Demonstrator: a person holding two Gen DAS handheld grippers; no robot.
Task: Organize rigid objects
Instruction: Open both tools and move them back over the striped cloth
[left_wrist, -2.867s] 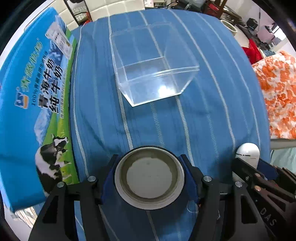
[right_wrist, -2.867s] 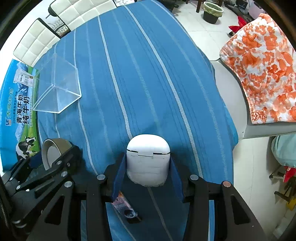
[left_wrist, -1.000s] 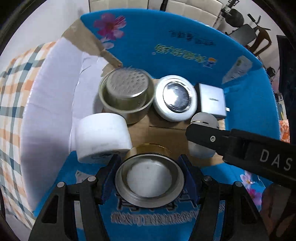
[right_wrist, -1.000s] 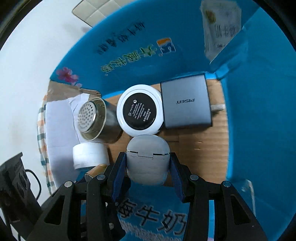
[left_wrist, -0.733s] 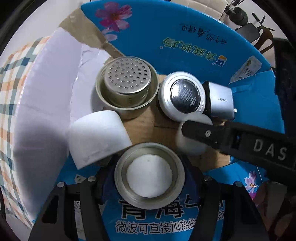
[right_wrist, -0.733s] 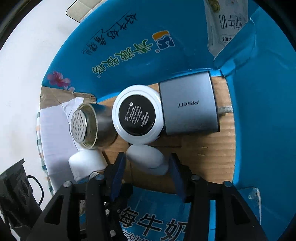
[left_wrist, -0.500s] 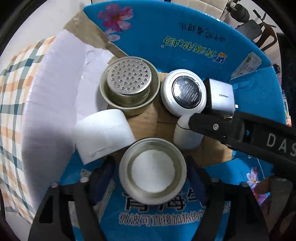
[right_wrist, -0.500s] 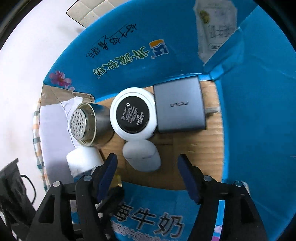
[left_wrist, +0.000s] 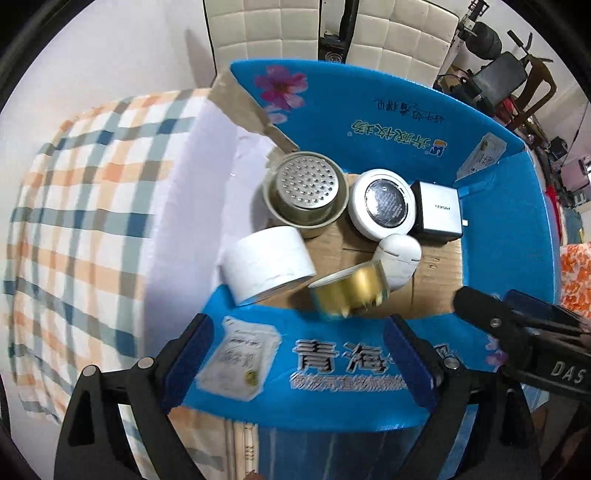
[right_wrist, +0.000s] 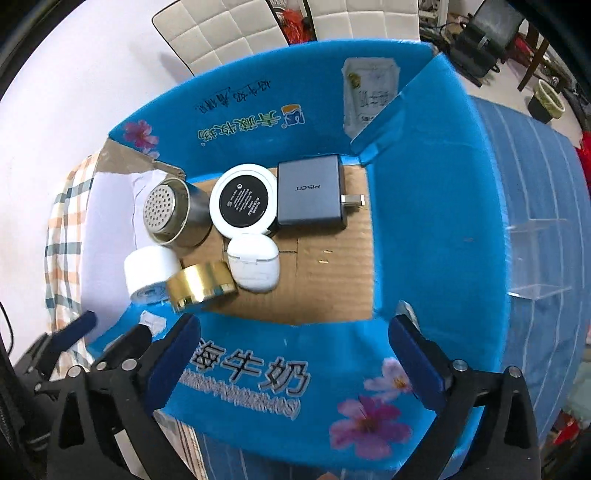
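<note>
Beyond the box wall (right_wrist: 439, 221), only the right wrist view shows a clear container (right_wrist: 537, 258).

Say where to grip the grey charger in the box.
Grip the charger across its two long side faces, tool coming straight down from above. It lies flat on the box floor, so only its edges offer purchase. The white puck crowds one short end and the plug sticks out of the other.

At twelve o'clock you see two white quilted chair backs (left_wrist: 295, 26) against the wall. A plaid cloth (left_wrist: 81, 206) spreads at nine o'clock. At three o'clock, a blue striped cloth (right_wrist: 535, 177) covers the counter, carrying a clear plastic box (right_wrist: 535, 254).
</note>
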